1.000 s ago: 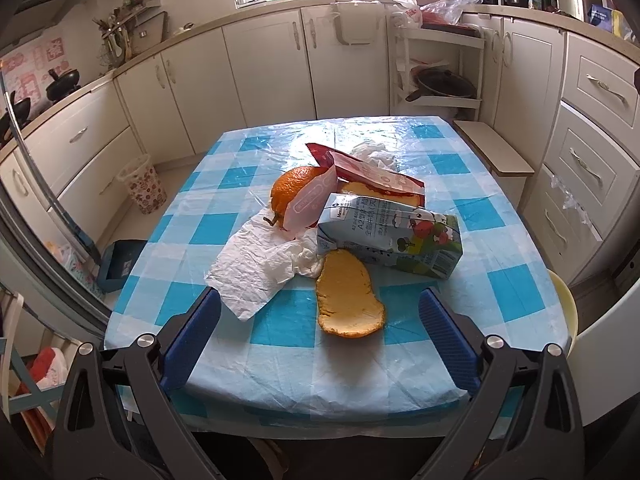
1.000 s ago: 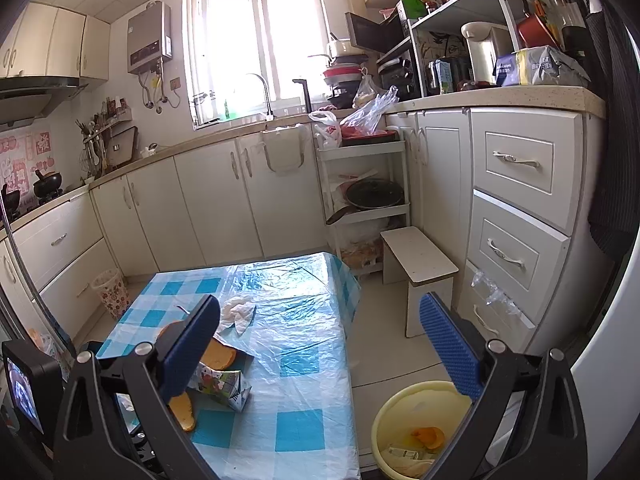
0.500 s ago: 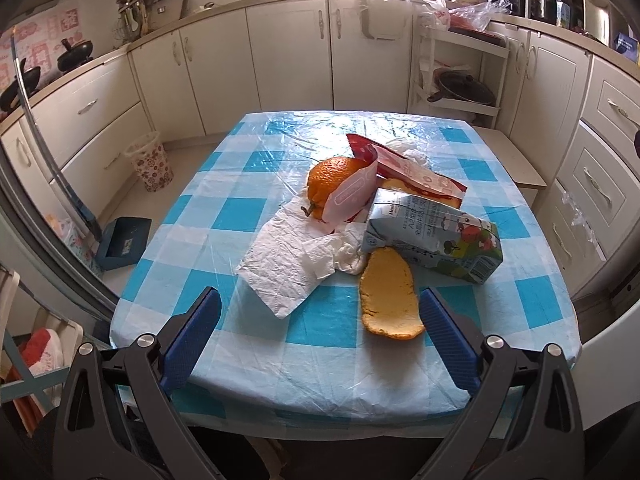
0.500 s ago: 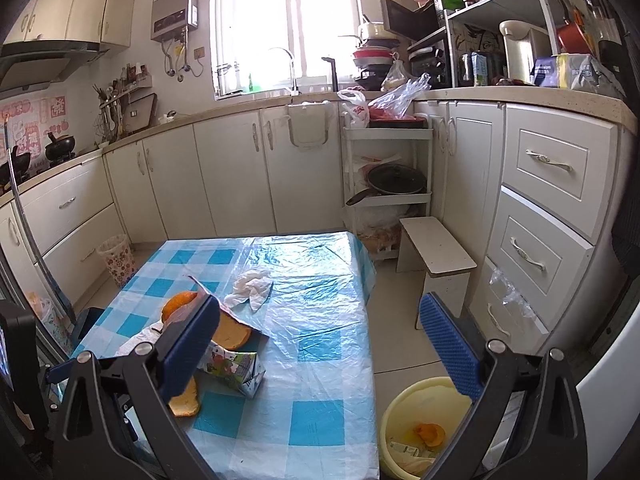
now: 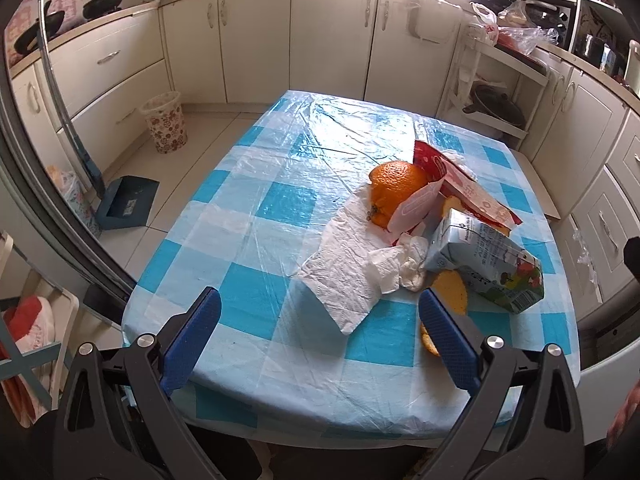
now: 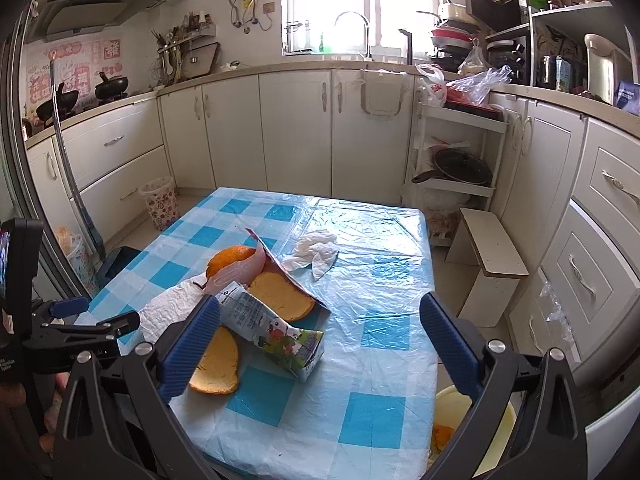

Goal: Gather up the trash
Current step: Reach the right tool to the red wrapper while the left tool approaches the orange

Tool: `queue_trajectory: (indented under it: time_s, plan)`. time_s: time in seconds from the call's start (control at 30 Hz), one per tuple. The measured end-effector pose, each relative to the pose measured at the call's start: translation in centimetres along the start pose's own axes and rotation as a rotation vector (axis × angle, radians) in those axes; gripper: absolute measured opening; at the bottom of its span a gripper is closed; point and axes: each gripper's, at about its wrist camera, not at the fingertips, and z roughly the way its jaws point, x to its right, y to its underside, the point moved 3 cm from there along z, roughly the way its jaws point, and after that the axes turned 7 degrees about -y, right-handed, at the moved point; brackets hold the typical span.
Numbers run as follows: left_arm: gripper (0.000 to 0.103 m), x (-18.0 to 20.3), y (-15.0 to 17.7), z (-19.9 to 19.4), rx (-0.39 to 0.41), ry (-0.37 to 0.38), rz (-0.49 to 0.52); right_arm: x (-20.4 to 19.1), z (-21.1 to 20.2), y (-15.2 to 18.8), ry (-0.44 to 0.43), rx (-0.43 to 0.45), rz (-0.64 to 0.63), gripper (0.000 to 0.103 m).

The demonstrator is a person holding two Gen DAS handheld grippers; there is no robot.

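Observation:
Trash lies on the blue-checked table (image 5: 280, 208): an orange (image 5: 394, 190), a red-and-white wrapper (image 5: 460, 188), a milk carton (image 5: 484, 268), a white paper napkin (image 5: 352, 276), orange peel (image 5: 450, 294) and a crumpled tissue (image 6: 316, 250). My left gripper (image 5: 320, 336) is open and empty, above the near table edge, in front of the napkin. My right gripper (image 6: 320, 338) is open and empty, above the table near the carton (image 6: 272, 328) and peel (image 6: 218, 360). A yellow bin (image 6: 472, 436) holding some peel stands on the floor at the table's right corner.
White cabinets line the walls. A floral wastebasket (image 5: 164, 124) and a blue dustpan (image 5: 128, 202) are on the floor to the left. A small stool (image 6: 490, 264) and a shelf rack with a pan (image 6: 456, 168) stand right of the table.
Both grippers swung left. The trash pile shifted right in the left wrist view. The right wrist view turned from the floor and bin toward the table and moved closer to the trash.

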Motion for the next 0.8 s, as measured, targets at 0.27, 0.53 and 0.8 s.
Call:
queue_trajectory:
  time_s: [0.27,0.53,0.8]
  plan:
    - [0.095,-0.2,-0.5,1.7,-0.047,-0.02,0.013,-1.5,3.8,-2.0,-0.023,-0.037,-0.08,0.096]
    - [0.095,0.1,-1.3,3.5,-0.087,0.012,0.04,-3.0,11.2,-3.1,-0.06,-0.163,-0.167,0.092]
    - [0.095,1.0,-1.1,3.9,-0.1,0.054,0.087,-1.9,16.4,-2.4,-0.115,-0.302,-0.101,0.046]
